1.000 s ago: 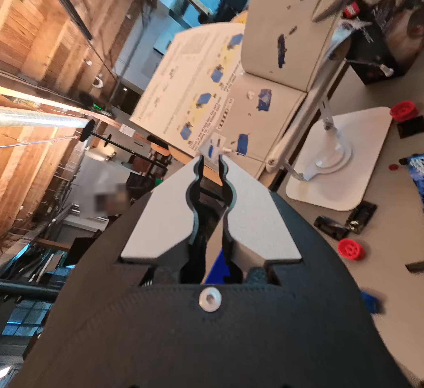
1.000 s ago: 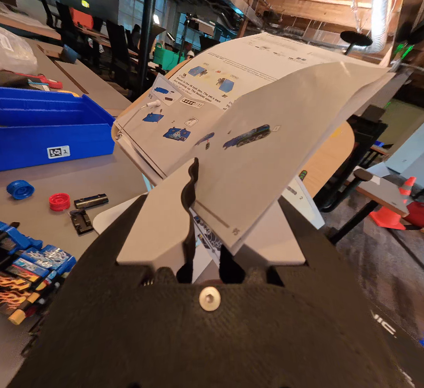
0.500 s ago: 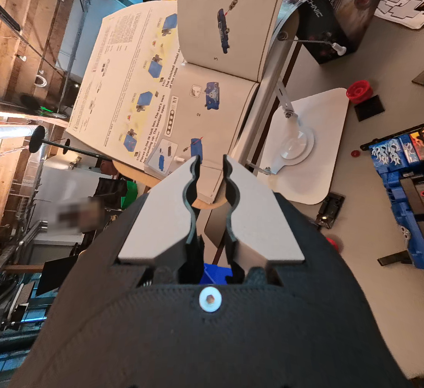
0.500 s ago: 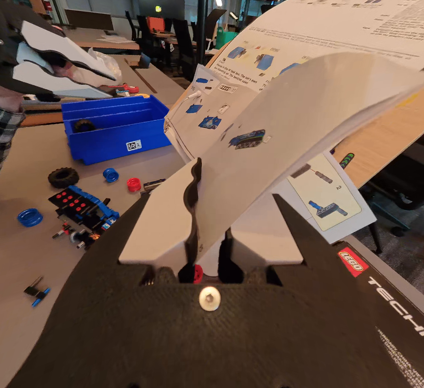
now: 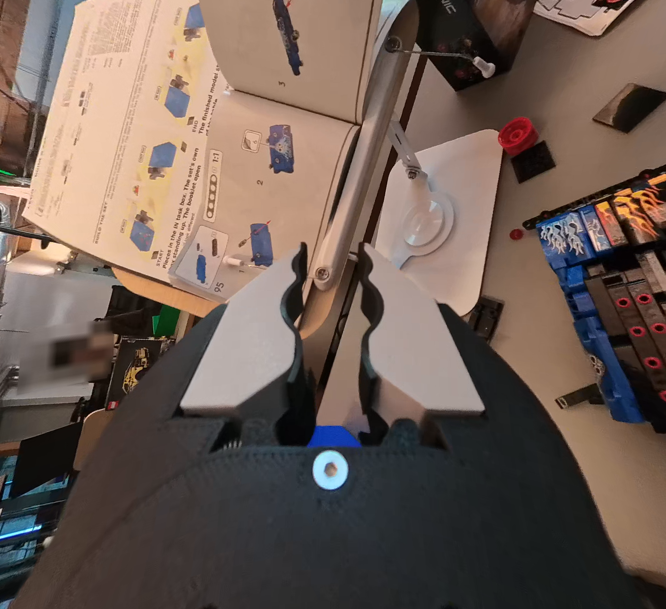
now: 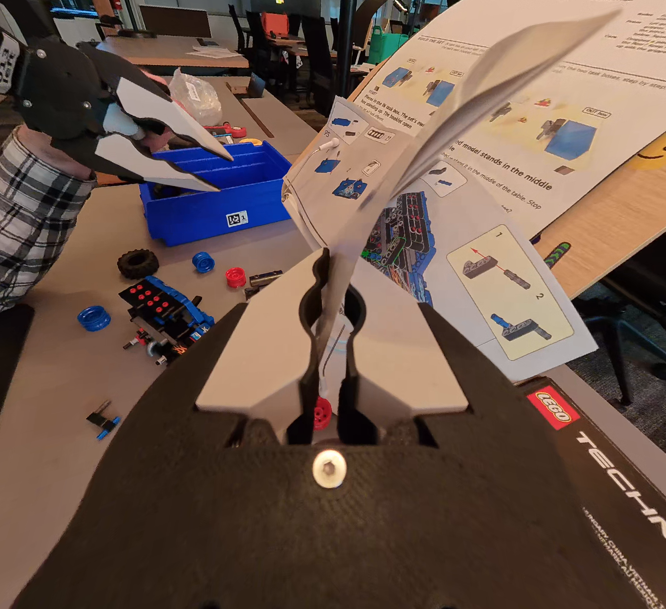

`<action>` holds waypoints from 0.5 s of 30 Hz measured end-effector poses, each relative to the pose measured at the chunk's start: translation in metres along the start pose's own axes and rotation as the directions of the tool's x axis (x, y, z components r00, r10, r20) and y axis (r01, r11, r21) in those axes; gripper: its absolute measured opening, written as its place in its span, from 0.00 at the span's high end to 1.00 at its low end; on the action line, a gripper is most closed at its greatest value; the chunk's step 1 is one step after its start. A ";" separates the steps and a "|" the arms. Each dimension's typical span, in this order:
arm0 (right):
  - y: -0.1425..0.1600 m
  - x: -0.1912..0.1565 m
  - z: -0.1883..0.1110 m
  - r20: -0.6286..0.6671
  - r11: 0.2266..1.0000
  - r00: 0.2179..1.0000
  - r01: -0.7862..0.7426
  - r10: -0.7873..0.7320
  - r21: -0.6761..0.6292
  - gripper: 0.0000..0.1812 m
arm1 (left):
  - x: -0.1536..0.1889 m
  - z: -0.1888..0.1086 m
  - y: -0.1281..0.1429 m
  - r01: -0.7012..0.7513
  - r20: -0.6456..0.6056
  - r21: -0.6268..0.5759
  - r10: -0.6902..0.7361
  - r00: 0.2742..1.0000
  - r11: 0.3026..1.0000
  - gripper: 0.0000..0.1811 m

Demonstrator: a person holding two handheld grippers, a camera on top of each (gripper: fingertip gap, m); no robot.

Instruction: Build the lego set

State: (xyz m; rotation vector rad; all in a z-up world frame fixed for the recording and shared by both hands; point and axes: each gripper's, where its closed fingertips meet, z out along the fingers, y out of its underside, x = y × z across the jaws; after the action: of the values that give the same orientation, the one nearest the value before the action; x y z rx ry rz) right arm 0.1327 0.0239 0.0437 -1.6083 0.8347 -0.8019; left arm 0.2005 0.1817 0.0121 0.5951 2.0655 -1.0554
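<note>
The instruction booklet (image 6: 479, 289) stands open on a white stand (image 5: 450, 195) on the table. My right gripper (image 6: 337, 267) is shut on a sheaf of booklet pages (image 6: 468, 116), which stands edge-on and blurred between its fingers. My left gripper (image 5: 332, 253) is open and empty in front of the booklet (image 5: 288, 177); it also shows in the right wrist view (image 6: 223, 175), hovering over the blue bin (image 6: 216, 209). The half-built blue and black model (image 6: 162, 310) lies on the table; it also shows in the left wrist view (image 5: 612, 267).
A black tyre (image 6: 138, 263), blue wheels (image 6: 203, 262) (image 6: 93, 318) and a red wheel (image 6: 236, 276) lie by the model. Another red wheel (image 5: 517, 130) lies near the stand. The black set box (image 6: 594, 465) is at my right. A big printed board (image 6: 540, 87) leans behind the booklet. The gap from one gripper's tips to the other's is roughly 20 centimeters. The red wheel (image 5: 517, 130) is about 25 centimeters from both grippers' fingertips.
My right gripper has swung the held pages over from lying flat to standing edge-on. My left gripper has opened wider and drawn back from the booklet.
</note>
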 end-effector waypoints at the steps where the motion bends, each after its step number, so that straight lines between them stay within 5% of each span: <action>1: 0.000 0.000 0.000 0.001 1.000 1.000 -0.003 0.003 0.002 0.98 | 0.001 0.001 0.000 0.004 -0.006 0.004 -0.004 1.000 1.000 0.85; 15: 0.006 0.012 -0.003 -0.025 0.999 0.999 -0.047 0.047 -0.013 0.99 | 0.007 0.028 0.003 0.031 -0.004 0.001 -0.031 0.999 1.000 0.83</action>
State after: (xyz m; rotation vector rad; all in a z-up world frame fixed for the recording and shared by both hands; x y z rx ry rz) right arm 0.1362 0.0110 0.0389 -1.5877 0.8946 -0.7858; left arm 0.2090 0.1612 -0.0062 0.5675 2.0844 -1.0738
